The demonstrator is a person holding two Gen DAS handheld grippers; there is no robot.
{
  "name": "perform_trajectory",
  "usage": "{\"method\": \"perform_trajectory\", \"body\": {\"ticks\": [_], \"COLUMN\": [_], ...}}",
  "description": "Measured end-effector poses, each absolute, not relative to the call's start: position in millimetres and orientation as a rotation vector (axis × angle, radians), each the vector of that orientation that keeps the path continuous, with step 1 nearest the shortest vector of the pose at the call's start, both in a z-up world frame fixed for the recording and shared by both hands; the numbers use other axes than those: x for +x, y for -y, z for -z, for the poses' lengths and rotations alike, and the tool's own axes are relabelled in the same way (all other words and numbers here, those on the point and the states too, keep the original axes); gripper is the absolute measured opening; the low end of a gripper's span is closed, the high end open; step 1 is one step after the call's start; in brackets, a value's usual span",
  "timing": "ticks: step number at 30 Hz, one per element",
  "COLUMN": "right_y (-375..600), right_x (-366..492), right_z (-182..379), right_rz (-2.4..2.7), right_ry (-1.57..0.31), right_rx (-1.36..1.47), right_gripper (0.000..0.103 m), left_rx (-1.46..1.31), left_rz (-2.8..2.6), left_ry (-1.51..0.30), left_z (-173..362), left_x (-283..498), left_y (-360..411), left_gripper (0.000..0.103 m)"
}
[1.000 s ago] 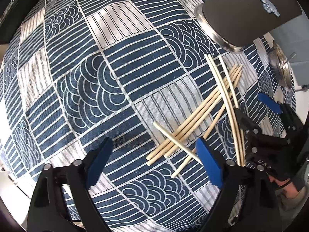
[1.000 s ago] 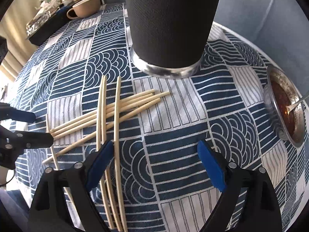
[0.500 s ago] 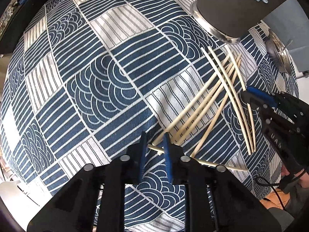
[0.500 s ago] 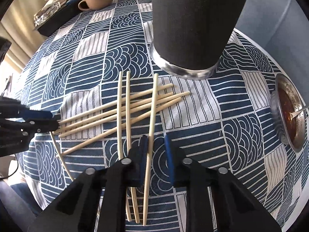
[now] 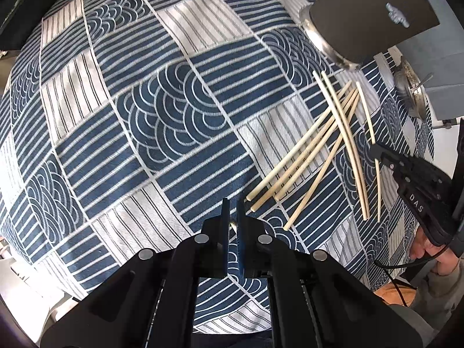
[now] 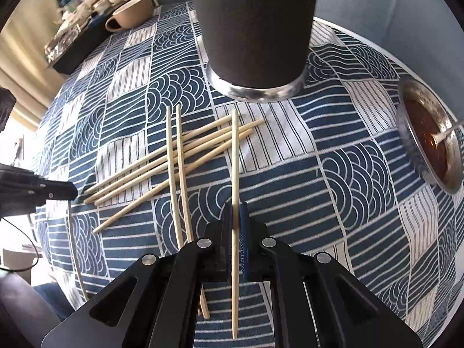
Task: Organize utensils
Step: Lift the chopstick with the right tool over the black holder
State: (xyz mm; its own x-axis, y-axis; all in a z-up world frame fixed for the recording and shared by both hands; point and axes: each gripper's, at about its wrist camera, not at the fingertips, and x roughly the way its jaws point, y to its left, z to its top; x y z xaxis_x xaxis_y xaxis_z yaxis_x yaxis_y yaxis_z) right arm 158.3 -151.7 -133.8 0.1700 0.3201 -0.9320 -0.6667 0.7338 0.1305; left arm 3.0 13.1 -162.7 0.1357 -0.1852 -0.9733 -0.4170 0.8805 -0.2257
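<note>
Metal bowl (image 6: 426, 142): brown sauce, spoon (image 6: 445, 133) inside. Black holder (image 6: 252, 26): contents unseen.

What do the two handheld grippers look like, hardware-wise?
Both are matte black plastic frames with round silver fasteners and flat blue pads lining the fingers: left gripper, right gripper. Seen from the left wrist camera, the right unit carries white "DAS" lettering and a thin black cable; a grey sleeve shows behind it.

Only one marking reads — "DAS" — on the right hand-held gripper (image 5: 377, 156), nothing else
</note>
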Motion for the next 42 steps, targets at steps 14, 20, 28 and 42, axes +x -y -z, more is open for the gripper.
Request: {"method": "perform_trajectory", "body": {"ticks": [14, 20, 28, 42], "right_y": [174, 172, 182, 190], "right_x": [161, 164, 162, 182], "right_z": [85, 61, 28, -72], "right_rz": [-0.782, -0.778, -0.764, -0.755], "right_ry": [-1.153, -1.097, -1.023, -0.715], "right_rx": [-0.095, -0.078, -0.039, 0.019], "right_gripper": [0.005, 0.005, 0.005, 0.005], "left_rx": [-0.505, -0.439, -0.386, -0.251], "left_rz": [-0.154, -0.119, -0.045, -0.027], "left_ry": [-1.283, -1.221, -1.151, -0.957], "left_z": [93, 58, 27, -61], "left_x": [32, 44, 50, 81], "left_y": [-58, -51, -35, -32], "left_gripper": [0.004, 0.003, 0.003, 0.003]}}
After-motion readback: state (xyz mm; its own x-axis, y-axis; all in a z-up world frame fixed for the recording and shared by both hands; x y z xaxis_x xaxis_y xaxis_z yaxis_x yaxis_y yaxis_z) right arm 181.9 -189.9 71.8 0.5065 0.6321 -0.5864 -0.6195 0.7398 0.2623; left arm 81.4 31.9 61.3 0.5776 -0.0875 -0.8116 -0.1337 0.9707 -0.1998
